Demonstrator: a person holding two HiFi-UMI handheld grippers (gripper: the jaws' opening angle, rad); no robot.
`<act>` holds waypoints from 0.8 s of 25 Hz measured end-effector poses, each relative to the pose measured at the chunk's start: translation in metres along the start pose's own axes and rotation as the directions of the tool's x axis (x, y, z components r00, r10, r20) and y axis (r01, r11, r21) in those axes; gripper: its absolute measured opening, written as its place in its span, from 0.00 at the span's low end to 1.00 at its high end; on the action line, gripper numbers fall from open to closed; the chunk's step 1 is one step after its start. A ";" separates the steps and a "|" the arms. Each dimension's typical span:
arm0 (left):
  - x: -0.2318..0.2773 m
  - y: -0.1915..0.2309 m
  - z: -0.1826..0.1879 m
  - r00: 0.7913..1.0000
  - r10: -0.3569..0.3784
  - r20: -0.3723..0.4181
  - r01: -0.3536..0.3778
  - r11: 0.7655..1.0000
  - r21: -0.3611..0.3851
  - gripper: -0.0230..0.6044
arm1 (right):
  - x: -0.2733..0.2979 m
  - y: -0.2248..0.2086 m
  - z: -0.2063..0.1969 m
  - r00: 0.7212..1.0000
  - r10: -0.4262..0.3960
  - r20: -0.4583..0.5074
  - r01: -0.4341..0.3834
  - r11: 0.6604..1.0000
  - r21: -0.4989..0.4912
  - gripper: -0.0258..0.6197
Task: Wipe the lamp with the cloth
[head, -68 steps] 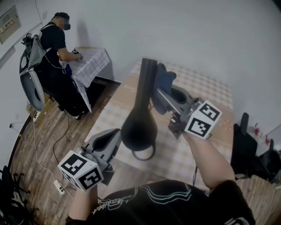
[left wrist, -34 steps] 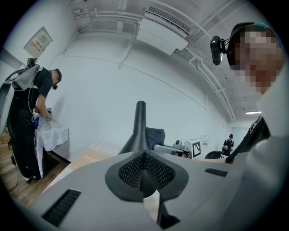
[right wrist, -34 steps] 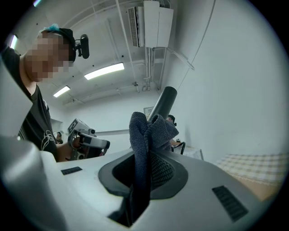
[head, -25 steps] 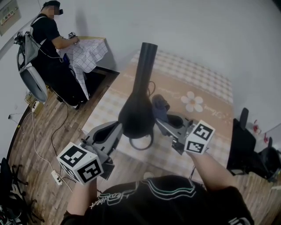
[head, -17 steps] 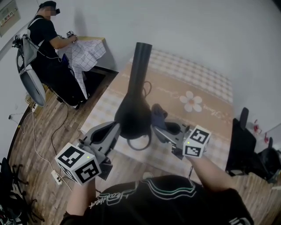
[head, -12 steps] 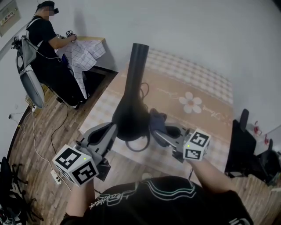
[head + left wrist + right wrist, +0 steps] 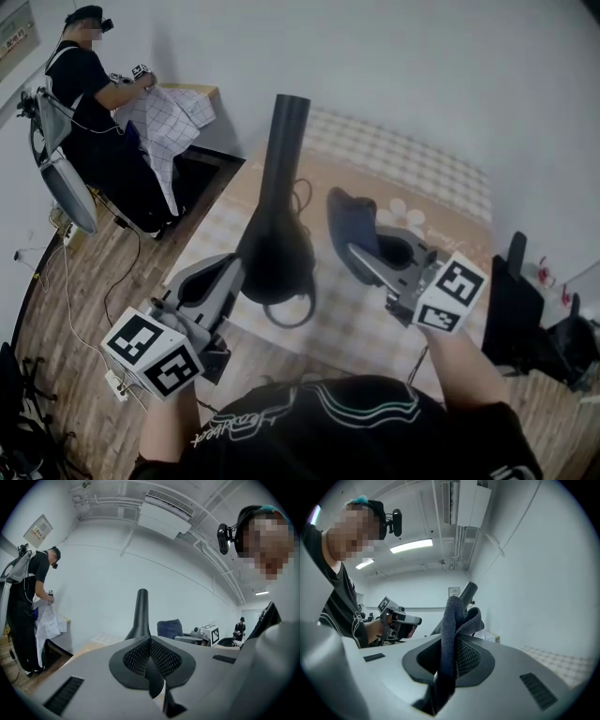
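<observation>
Your right gripper had its jaws clamped on the cloth, a dark blue, soft and limp piece. It stood bunched above the pads and flopped over at the top, with a tail hanging below. That bunched top looked like the part to press to the surface, since it would give and fold round a curve. You held it up just to the right of the lamp, near the bulge but apart from it. The lamp stood at the near edge of the table: black, hard and smooth-looking, with a long narrow neck above a round belly and a thin ring for a foot. So tall on so small a foot, it would likely rock or slide if pushed high on the neck. Your left gripper was low at the belly, its jaws pressed together on a thin dark piece that seemed to be part of the lamp's foot. Low down was the sound place to brace it while the cloth did the rubbing.
</observation>
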State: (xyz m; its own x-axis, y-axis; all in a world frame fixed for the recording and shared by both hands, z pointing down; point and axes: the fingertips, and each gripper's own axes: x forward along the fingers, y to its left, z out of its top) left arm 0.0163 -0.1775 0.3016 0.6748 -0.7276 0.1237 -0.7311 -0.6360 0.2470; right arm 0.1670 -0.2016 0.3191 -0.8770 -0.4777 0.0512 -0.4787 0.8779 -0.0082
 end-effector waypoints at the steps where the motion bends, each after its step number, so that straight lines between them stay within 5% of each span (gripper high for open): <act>1: 0.000 0.001 0.003 1.000 -0.009 0.004 0.009 1.000 0.007 0.04 | 0.001 -0.002 0.012 1.000 -0.014 0.009 0.015 1.000 -0.024 0.12; 10: 0.002 0.032 0.037 0.992 -0.130 0.007 0.129 0.991 0.020 0.04 | 0.025 -0.022 0.122 0.974 -0.196 0.113 0.216 0.956 -0.200 0.12; 20: 0.003 0.058 0.045 0.958 -0.287 -0.015 0.287 0.957 0.038 0.04 | 0.059 -0.027 0.162 0.923 -0.363 0.130 0.385 0.862 -0.329 0.12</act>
State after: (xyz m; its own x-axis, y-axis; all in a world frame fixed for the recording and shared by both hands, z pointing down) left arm -0.0288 -0.2281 0.2729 0.8576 -0.5105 0.0621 -0.5096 -0.8275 0.2357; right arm 0.1218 -0.2581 0.1609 -0.6411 -0.7633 -0.0796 -0.7370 0.5834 0.3414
